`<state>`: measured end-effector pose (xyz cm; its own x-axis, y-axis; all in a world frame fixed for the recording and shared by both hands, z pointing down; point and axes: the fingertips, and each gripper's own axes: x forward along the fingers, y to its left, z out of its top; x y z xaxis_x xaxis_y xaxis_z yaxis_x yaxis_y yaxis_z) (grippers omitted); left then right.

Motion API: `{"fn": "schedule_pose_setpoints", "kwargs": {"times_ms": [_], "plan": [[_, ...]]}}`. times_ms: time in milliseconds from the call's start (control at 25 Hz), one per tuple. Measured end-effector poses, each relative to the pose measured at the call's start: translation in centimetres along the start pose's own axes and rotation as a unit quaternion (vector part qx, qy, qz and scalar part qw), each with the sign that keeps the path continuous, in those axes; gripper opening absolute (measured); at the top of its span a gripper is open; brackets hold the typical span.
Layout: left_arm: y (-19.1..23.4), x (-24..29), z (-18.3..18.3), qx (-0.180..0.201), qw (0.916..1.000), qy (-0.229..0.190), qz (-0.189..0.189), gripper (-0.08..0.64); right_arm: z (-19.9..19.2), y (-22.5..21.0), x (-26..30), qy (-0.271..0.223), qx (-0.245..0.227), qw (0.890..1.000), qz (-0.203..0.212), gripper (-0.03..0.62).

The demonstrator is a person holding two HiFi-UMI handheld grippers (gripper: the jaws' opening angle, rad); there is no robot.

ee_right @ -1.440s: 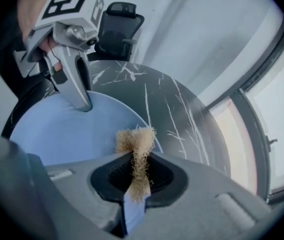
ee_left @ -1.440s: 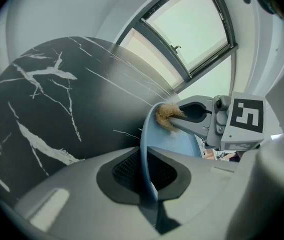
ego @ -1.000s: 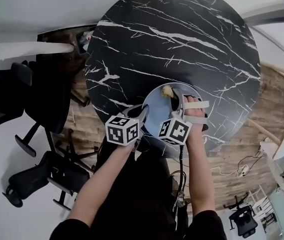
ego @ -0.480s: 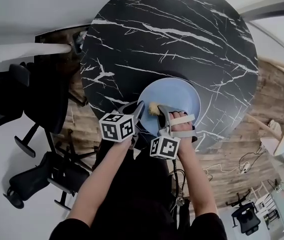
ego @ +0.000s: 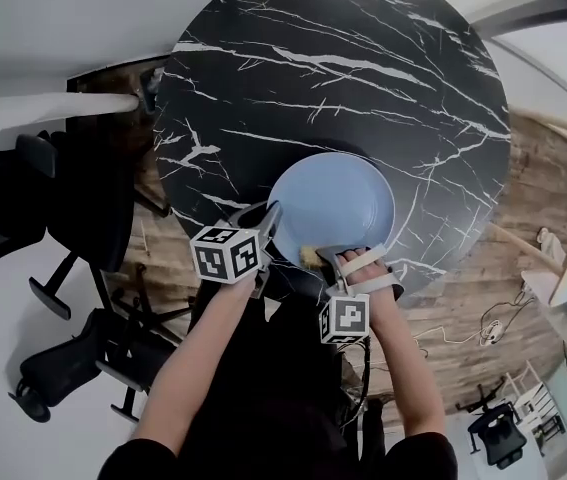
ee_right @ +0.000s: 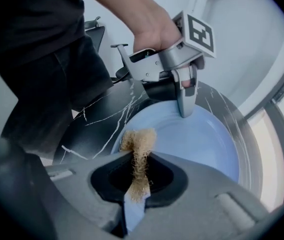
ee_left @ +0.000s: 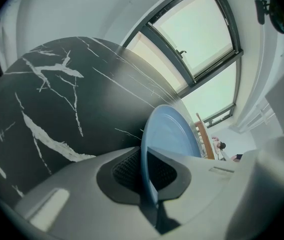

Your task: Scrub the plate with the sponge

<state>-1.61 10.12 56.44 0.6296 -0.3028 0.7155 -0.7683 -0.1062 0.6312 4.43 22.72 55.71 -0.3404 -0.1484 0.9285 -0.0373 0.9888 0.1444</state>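
Landmark: I place everything by the plate (ego: pixel 333 203), a round pale-blue dish with a smooth, shallow raised rim.
Table: the plate lies on a round black table (ego: pixel 343 68) with white marble veining and a glossy top.
Edges: the plate's near rim sits close to the table's near edge, on the side where I stand. Its far rim is well apart from the table's far edge.
Open room: beyond the plate and to both its sides I see bare tabletop. On the near side there is only a thin strip of table.
Off the table: black office chairs (ego: pixel 63 198) stand left of the plate, past the table's edge. A wood floor (ego: pixel 533 188) shows to its right.
Sponge: the sponge (ee_right: pixel 139 154) is tan, coarse and fibrous, squeezed thin at the middle with a frayed tuft at the tip. It is at the plate's near rim. I cannot tell whether it presses on the surface.
Left tongs: my left tongs (ee_left: pixel 147 169) are nearly closed on the plate's near-left rim. The ribbed black pads (ee_left: pixel 126 169) bear on either side of that thin blue edge.
Right tongs: my right tongs (ee_right: pixel 139 176) are clamped narrow on the sponge. They point steeply down at the plate's near rim, just right of the left tongs.
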Motion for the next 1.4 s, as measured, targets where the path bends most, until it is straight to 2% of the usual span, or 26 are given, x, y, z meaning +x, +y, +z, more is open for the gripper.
{"fn": "schedule_pose_setpoints", "kwargs": {"times_ms": [80,280,520,840,960,1120,1400], "plan": [[-0.1,0.0,0.0,0.003,1.0,0.002,-0.001,0.018,-1.0,0.2,-0.4,-0.003,-0.002,1.0,0.017,0.038],[-0.1,0.0,-0.1,0.015,0.9999,0.006,-0.004,0.018,-1.1,-0.2,0.0,0.001,-0.031,0.999,0.03,0.04],[-0.2,0.0,-0.1,0.024,0.9996,0.012,-0.005,0.018,-0.3,-2.7,0.3,-0.017,0.005,0.999,0.051,0.043],[-0.3,0.0,-0.1,0.029,0.9994,0.014,-0.008,0.018,0.0,-7.1,0.7,-0.029,0.037,0.998,0.029,0.043],[-0.3,0.0,-0.1,0.033,0.9993,0.016,-0.006,0.02,-0.3,-8.7,1.0,-0.032,0.063,0.997,0.011,0.043],[-0.2,0.0,0.0,0.032,0.9993,0.015,-0.008,0.02,-1.4,-11.6,1.4,-0.023,0.112,0.993,-0.043,0.043],[-0.3,0.0,-0.1,0.028,0.9995,0.014,-0.008,0.02,-4.0,-15.5,0.9,0.005,0.189,0.974,-0.123,0.043]]}}
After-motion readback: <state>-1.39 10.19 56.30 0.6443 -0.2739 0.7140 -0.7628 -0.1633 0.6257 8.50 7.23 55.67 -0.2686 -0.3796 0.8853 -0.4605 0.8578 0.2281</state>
